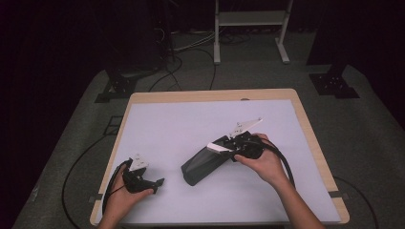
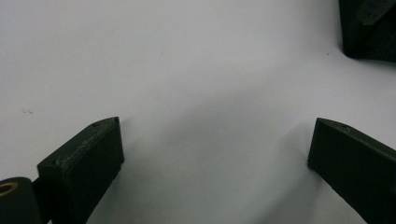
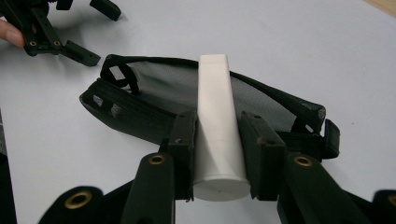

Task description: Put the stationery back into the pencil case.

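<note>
Right gripper (image 3: 217, 154) clamps a white tube (image 3: 215, 116) over a black mesh pouch (image 3: 154, 100); tube likely light, smooth, slippery, best gripped mid-body; pouch floppy; left gripper (image 1: 143, 180), at 8 o'clock, gapes wide, empty.

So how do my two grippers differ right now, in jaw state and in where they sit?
The right gripper is shut on the white tube, holding it over the black mesh pouch; the left gripper is open with nothing between its jaws. In the high view the right gripper sits near the table's middle, the left gripper at the near left, apart from the pouch. Both are black, each held in one hand.
</note>
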`<state>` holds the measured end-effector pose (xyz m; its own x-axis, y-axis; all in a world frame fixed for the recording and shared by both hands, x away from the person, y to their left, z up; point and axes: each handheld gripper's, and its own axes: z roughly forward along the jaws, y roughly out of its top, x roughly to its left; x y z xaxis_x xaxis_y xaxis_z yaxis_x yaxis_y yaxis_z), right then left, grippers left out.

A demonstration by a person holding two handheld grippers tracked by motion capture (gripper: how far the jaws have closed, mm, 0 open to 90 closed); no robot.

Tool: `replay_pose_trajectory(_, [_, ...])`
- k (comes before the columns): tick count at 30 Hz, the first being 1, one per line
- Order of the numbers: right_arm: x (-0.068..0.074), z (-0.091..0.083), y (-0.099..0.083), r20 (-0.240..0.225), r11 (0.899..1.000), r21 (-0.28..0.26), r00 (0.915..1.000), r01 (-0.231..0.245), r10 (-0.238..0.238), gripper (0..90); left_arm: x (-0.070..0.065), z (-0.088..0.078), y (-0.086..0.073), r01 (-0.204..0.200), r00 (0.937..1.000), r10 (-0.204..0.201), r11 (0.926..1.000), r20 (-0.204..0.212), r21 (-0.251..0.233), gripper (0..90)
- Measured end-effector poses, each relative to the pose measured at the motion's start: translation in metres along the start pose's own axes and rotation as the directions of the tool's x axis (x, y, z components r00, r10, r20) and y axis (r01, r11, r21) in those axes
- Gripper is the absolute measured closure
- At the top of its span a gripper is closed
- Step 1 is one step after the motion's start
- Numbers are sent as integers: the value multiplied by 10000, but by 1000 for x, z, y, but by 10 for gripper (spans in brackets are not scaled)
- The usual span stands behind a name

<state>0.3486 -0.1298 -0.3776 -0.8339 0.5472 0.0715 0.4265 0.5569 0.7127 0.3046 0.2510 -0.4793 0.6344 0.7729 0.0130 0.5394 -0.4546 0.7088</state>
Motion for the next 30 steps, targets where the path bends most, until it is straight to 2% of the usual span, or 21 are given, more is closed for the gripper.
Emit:
replay_pose_trajectory(22, [1, 2, 14, -18, 9997, 227, 9999, 123, -122, 659, 0, 0, 0, 11, 10000, -11, 10000, 1, -16, 26])
replay_pose_trajectory(26, [0, 5, 16, -56, 9995, 224, 9998, 212, -211, 695, 0, 0, 0, 15, 10000, -15, 10000, 2, -14, 26])
replay_pose_trajectory(30, [-1, 9, 20, -100, 9998, 164, 9999, 99, -97, 707, 0, 0, 0, 17, 10000, -17, 10000, 6, -10, 26])
